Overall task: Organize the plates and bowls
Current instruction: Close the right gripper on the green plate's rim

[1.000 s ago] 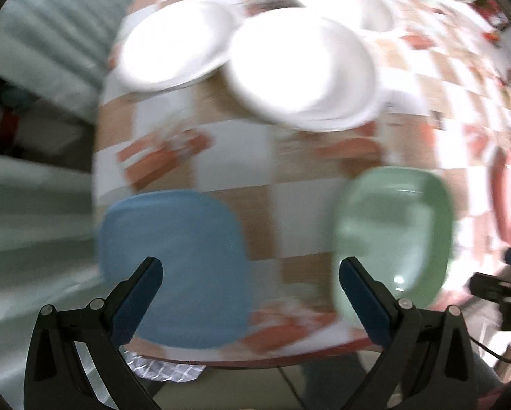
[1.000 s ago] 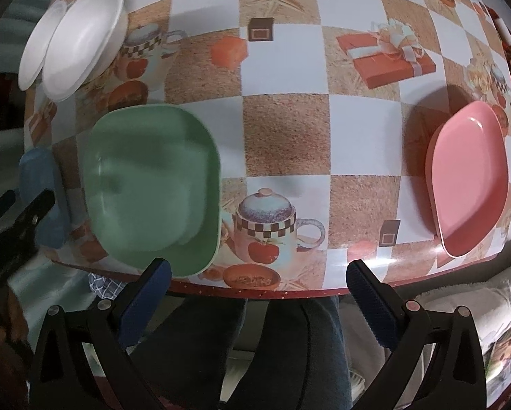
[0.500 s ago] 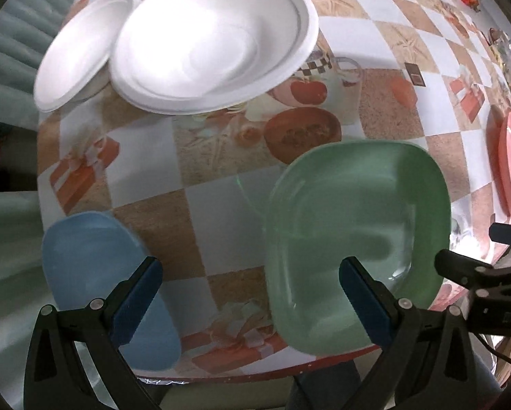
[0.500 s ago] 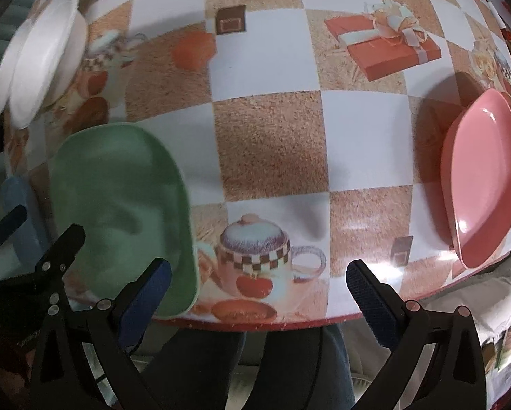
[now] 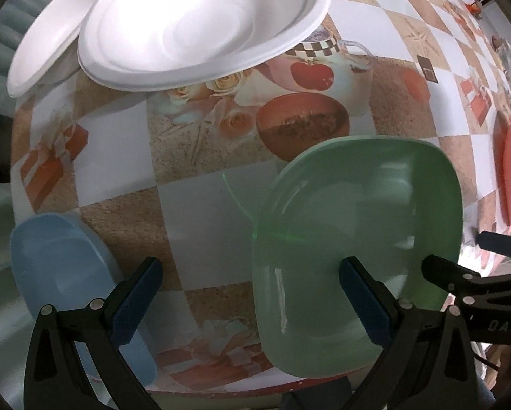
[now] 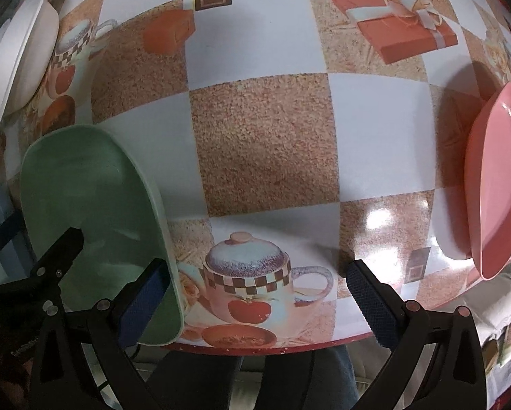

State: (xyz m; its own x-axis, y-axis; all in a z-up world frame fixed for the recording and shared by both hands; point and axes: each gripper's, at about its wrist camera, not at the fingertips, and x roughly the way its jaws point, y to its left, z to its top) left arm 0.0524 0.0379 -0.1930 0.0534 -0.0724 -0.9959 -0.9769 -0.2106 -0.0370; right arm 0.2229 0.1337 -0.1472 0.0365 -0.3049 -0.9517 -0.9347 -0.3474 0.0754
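Note:
A green plate (image 5: 358,239) lies near the table's front edge, also in the right wrist view (image 6: 94,205). A blue plate (image 5: 60,273) lies to its left and a pink plate (image 6: 498,177) far right. White plates (image 5: 193,24) overlap at the back. My left gripper (image 5: 252,300) is open, its right finger over the green plate. My right gripper (image 6: 258,304) is open above the table's front edge, its left finger by the green plate's rim.
The table (image 6: 262,143) has a checkered cloth printed with teapots and gift boxes. Its front edge (image 6: 272,343) runs just ahead of my right gripper, with the person's legs below. The pink plate overhangs the right edge.
My left gripper moved forward and right, from over the blue plate toward the green plate. My right gripper moved closer to the table and rightward.

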